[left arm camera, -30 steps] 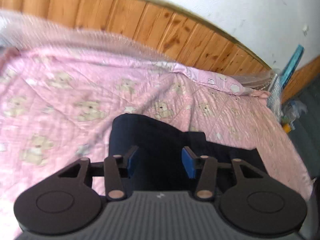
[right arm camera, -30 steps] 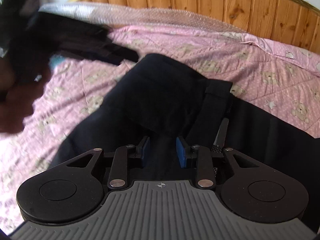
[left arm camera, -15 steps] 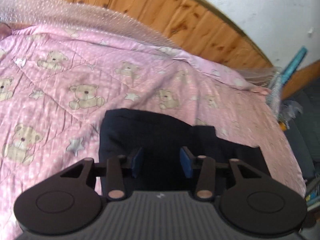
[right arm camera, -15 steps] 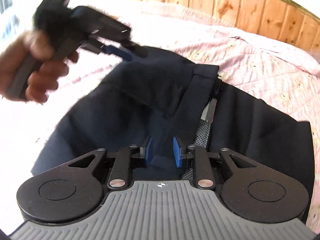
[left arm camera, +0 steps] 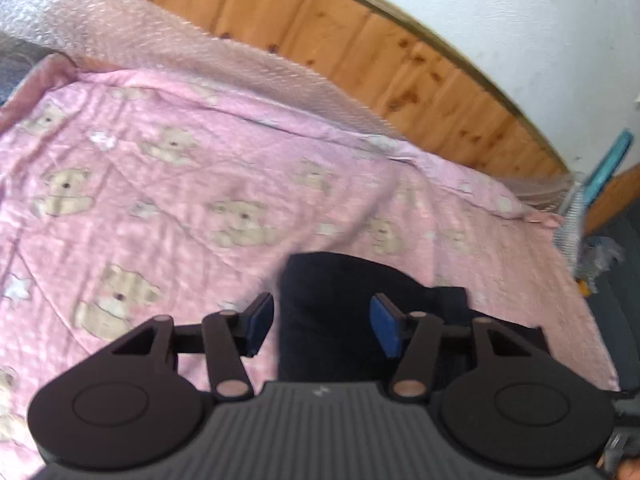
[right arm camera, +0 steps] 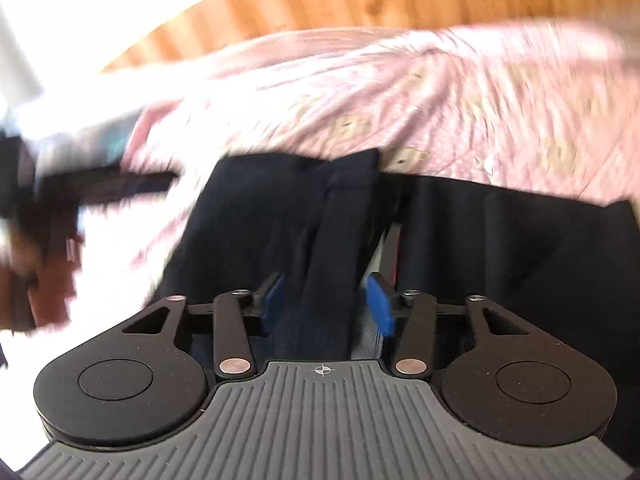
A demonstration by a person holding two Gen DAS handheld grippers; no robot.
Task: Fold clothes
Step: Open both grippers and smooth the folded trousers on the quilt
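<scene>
Only the right wrist view shows the dark navy cloth garment (right arm camera: pixel 480 248) spread wide, with a folded strip running up its middle and a pale lining showing in a gap beside that strip. It also catches, badly blurred at the far left, the left gripper (right arm camera: pixel 152 182) held in a person's hand (right arm camera: pixel 36 280). The left wrist view shows only one corner of the garment (left arm camera: pixel 344 312), but gives the pink quilted bedspread with teddy bears (left arm camera: pixel 160 200), a strip of bubble wrap (left arm camera: pixel 160 44) along its far edge and the wooden plank wall panelling (left arm camera: pixel 360 44).

The left gripper (left arm camera: pixel 322 326) hangs above the bedspread, angled down, jaws wide apart and empty; the garment's left edge lies between and below its blue pads (left arm camera: pixel 260 320).

The right gripper (right arm camera: pixel 326 306) sits low over the garment, jaws apart, the folded strip lying between its blue pads (right arm camera: pixel 380 308) without being pinched.
</scene>
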